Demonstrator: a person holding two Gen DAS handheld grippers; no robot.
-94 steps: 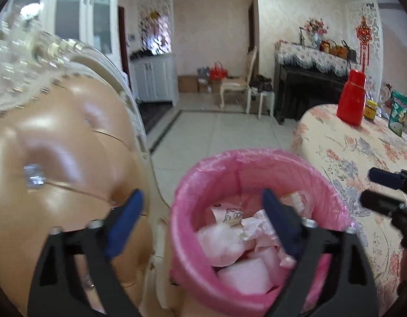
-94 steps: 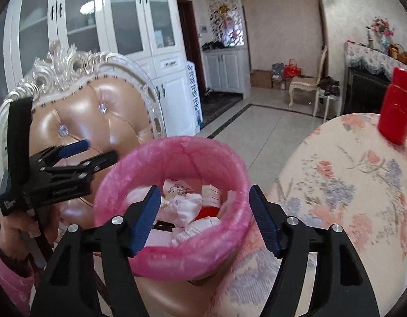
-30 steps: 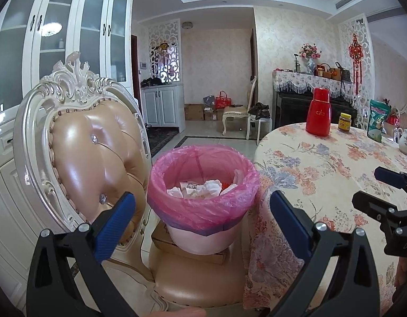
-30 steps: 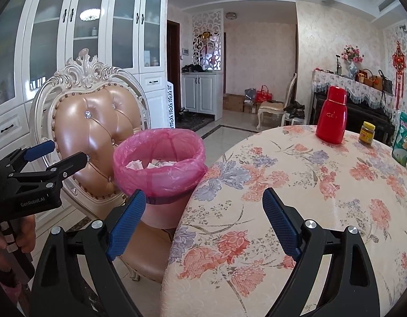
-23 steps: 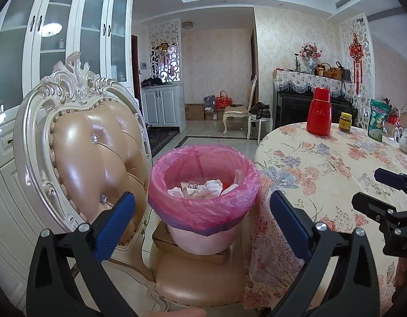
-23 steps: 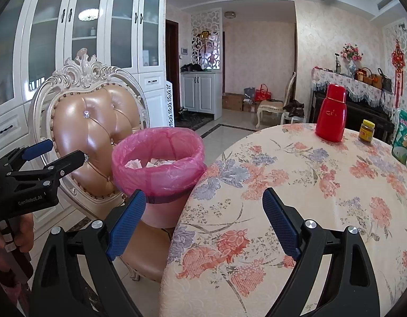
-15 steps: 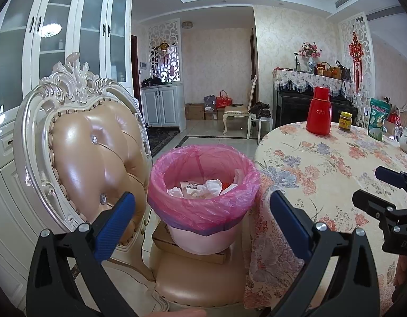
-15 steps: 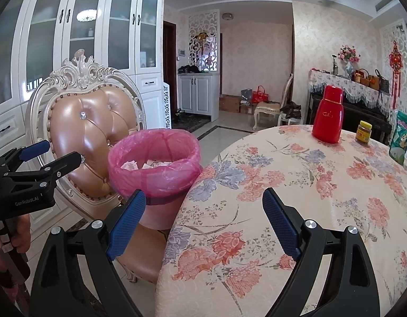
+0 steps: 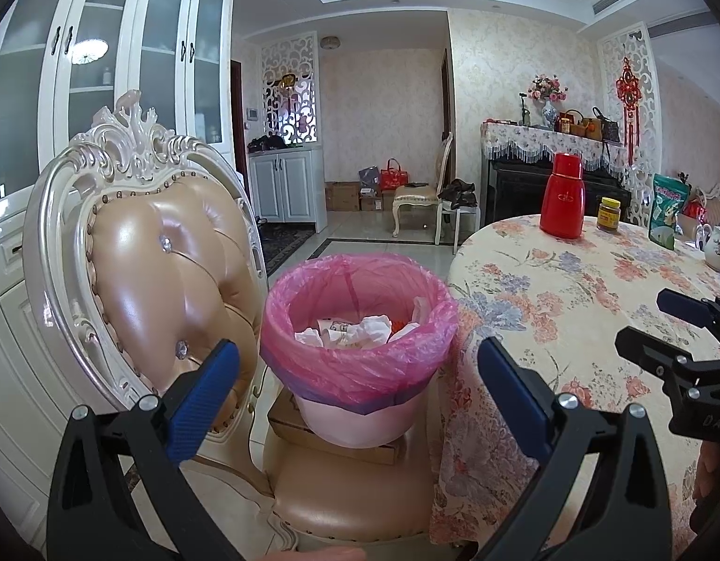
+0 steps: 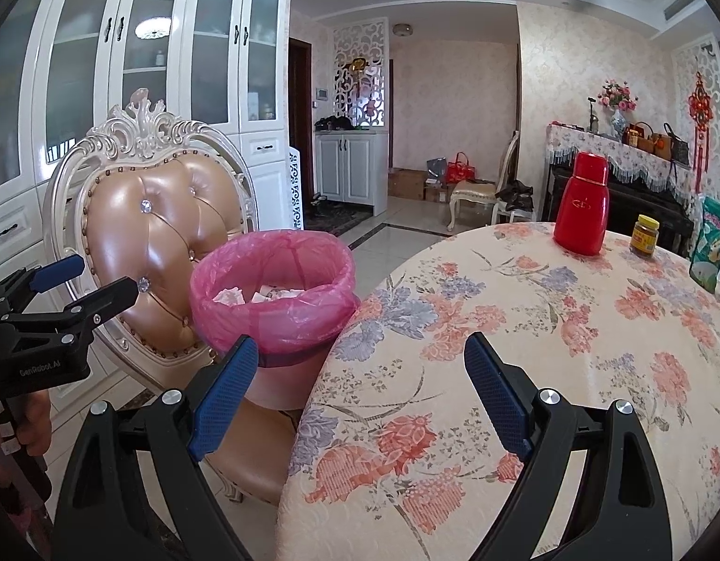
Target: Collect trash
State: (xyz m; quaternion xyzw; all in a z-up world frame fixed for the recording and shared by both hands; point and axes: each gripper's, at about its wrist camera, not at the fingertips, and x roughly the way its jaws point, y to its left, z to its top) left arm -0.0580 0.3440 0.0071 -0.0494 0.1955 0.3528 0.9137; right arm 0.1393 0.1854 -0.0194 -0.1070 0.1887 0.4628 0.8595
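A bin lined with a pink bag [image 9: 357,341] [image 10: 271,313] stands on the seat of an ornate tan chair [image 9: 140,252] [image 10: 149,233], on a flat cardboard box [image 9: 332,439]. Crumpled white paper trash [image 9: 355,329] [image 10: 257,293] lies inside it. My left gripper [image 9: 355,402] is open and empty, a little back from the bin. My right gripper [image 10: 360,397] is open and empty, above the edge of the floral table [image 10: 523,327]. Each gripper shows in the other's view: the right gripper [image 9: 659,327] and the left gripper [image 10: 89,283].
On the round floral table [image 9: 570,290] stand a red flask [image 9: 562,203] [image 10: 582,205], a jar [image 9: 609,214] [image 10: 644,236], a green bag [image 9: 666,217] [image 10: 710,245] and a white teapot [image 9: 717,245]. White cabinets [image 9: 79,70] rise behind the chair. Tiled floor [image 9: 374,243] stretches beyond.
Over three seconds both grippers pulled back and up from just above the bin. In the last second the right gripper drifted slightly right; the left barely moved.
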